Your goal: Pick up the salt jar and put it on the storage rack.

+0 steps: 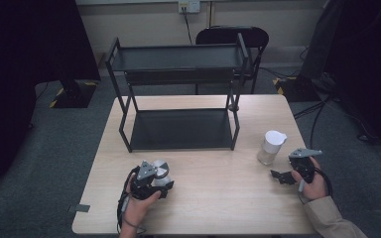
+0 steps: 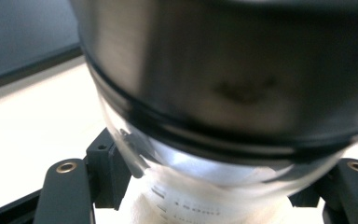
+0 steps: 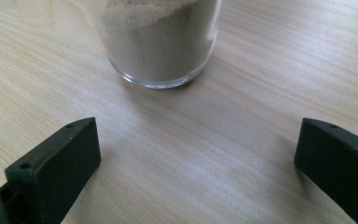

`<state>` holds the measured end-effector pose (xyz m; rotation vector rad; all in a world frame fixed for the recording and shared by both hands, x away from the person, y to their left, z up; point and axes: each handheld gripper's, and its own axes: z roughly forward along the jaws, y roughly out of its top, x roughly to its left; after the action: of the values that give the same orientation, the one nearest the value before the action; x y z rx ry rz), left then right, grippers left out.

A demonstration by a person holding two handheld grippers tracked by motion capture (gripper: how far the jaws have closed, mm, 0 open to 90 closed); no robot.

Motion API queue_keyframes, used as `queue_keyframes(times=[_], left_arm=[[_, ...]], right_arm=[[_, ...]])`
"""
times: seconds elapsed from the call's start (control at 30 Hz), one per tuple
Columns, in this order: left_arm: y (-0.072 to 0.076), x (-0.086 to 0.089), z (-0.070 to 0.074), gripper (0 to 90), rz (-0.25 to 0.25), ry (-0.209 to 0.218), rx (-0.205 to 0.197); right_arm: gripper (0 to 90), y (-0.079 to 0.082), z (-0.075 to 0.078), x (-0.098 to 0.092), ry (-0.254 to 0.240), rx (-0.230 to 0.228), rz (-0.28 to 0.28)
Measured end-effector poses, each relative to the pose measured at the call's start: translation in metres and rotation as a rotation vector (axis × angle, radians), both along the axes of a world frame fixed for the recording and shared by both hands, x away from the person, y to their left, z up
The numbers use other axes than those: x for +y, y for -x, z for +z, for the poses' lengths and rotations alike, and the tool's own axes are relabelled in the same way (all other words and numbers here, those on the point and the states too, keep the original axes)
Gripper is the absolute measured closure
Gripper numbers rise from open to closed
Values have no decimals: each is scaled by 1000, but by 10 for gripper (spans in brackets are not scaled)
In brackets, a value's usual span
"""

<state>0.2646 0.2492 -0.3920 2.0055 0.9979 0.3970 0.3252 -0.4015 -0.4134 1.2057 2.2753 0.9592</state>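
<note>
My left gripper [image 1: 159,184] is shut on a glass jar [image 1: 160,170] with a brushed-steel lid, at the near left of the wooden table [image 1: 218,208]. In the left gripper view the jar [image 2: 223,93] looms close, lid towards the camera, printed marks on its glass, a black jaw on each side. At the right, my right gripper [image 1: 284,176] stands open just short of a second glass jar [image 1: 271,147] with a white top. The right gripper view shows this jar [image 3: 158,42] holding beige powder, ahead of the widely parted jaws.
A black two-tier metal rack [image 1: 178,130] stands at the back of the table, both shelves bare. A dark chair [image 1: 233,35] is behind it. Cables lie on the floor at the right.
</note>
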Motion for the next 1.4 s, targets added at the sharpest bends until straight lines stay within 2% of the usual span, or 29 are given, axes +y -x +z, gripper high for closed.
queue_keyframes(times=[0.13, 0.33, 0.53, 0.93, 1.4], left_arm=[[-7, -4, 8, 305, -15, -5, -5], [-19, -7, 18, 306, -31, 9, -5], [-30, -11, 30, 306, -35, 0, -10], [-51, -13, 52, 306, -26, 14, -17], [-69, -19, 77, 306, -21, 2, -32]], right_arm=[[0, 0, 0, 0, 0, 0, 0], [0, 0, 0, 0, 0, 0, 0], [0, 0, 0, 0, 0, 0, 0], [0, 0, 0, 0, 0, 0, 0], [0, 0, 0, 0, 0, 0, 0]])
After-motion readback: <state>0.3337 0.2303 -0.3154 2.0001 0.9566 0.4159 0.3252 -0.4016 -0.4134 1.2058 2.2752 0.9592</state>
